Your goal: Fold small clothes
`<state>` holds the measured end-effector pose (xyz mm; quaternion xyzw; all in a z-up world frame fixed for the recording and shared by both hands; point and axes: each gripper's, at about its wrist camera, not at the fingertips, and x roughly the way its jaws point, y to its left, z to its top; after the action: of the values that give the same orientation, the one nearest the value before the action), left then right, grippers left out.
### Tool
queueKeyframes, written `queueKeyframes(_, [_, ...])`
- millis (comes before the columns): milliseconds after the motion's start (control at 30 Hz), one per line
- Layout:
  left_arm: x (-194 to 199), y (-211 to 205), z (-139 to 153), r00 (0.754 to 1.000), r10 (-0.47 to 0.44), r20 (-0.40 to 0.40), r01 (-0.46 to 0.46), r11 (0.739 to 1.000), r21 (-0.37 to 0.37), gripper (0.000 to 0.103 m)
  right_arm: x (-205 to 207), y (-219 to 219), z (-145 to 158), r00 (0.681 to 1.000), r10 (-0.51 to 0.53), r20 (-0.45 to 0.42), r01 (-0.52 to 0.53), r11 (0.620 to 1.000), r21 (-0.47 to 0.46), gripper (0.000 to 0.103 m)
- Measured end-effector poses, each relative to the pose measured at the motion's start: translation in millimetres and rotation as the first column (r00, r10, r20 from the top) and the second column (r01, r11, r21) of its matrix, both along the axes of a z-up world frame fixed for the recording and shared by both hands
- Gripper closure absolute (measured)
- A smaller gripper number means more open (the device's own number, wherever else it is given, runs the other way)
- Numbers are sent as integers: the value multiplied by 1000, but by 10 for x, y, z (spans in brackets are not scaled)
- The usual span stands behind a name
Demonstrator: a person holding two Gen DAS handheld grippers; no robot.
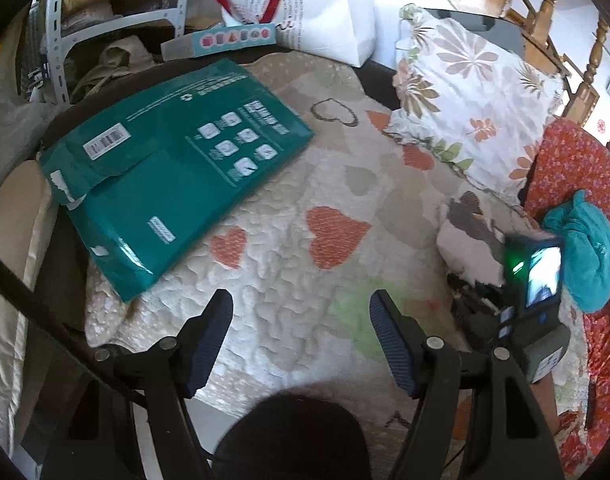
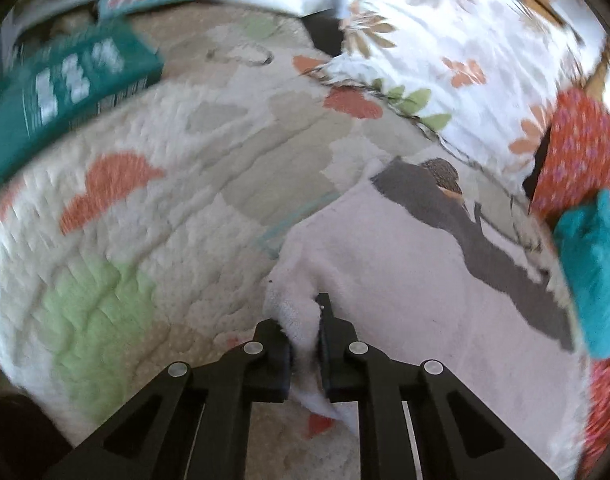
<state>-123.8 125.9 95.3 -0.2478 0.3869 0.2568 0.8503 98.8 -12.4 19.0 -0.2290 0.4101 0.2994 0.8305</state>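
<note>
**White fleece pinched at one edge: risks before the fold**

Teal packaging comes first on the left: a flat teal mailer bag (image 1: 177, 176) lies on the heart-print quilt (image 1: 289, 280), well apart from the work. Keep it out of the fold path.

Your left gripper (image 1: 301, 340) hangs over bare quilt with its jaws spread and nothing between them. It supports no part of the garment.

Moving right, the small white garment (image 2: 385, 264), printed with a dark grey figure, lies on the quilt near the floral pillow (image 2: 445, 40). Your right gripper (image 2: 305, 344) has its jaws pressed on a bunched fold of the garment's near edge.

Probable faults from here:

- Only a thick wad of edge is held. Lifted by it, the garment is likely to hang twisted and fold crooked.
- Soft fleece may slip out of a narrow pinch if you pull fast.
- Nothing holds the far edge, so the garment could drag across the quilt rather than fold.

At far right, a teal cloth bundle (image 2: 593, 272) lies just beside the garment. A wide sweep could catch it.
</note>
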Motion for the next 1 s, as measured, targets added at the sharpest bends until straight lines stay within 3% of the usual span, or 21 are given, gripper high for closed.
queueKeyframes(100, [91,-209,101,1000,-31,-3,31,999,12,32,208,-445,306,995,-83,-48,89,986,143,92])
queueKeyframes(167, [213,-408,167,998,-68,-11,69,997,28,32,374,-896,517,985,-158,-74,171,955,240,92])
queueKeyframes(267, [427,-700,223,991,-135,-24,136,990,42,32,614,-1806,707,946,-301,-121,325,874,362,92])
queueKeyframes(367, [654,-988,224,978,-205,-39,207,977,44,31,740,-2834,590,869,-436,-235,495,758,425,92])
queueKeyframes(433, [842,-1223,177,963,-263,-55,265,964,35,31,696,-3450,359,801,-512,-310,598,680,424,92])
queueKeyframes(500, [996,-1427,89,948,-307,-80,309,951,23,31,626,-3881,95,739,-562,-371,674,628,390,92])
queueKeyframes(600, [1201,-1735,-82,922,-373,-106,372,928,-31,31,552,-4229,-194,680,-579,-450,732,570,373,93])
queueKeyframes(667, [1277,-1870,-152,912,-395,-111,391,919,-60,31,542,-4318,-255,679,-555,-481,732,557,391,93])
queueKeyframes(733, [1353,-2026,-210,901,-416,-121,410,909,-75,31,572,-4306,-223,707,-530,-469,705,586,401,92])
queueKeyframes(800, [1410,-2152,-255,891,-433,-135,427,901,-69,31,573,-4320,-202,715,-526,-462,697,591,406,89])
queueKeyframes(900, [1495,-2286,-279,881,-451,-138,446,892,-68,31,491,-4427,-242,707,-530,-467,706,568,423,79])
queueKeyframes(1000, [1670,-2391,-271,869,-478,-128,474,878,-62,31,395,-4598,-278,692,-547,-470,722,526,450,76])
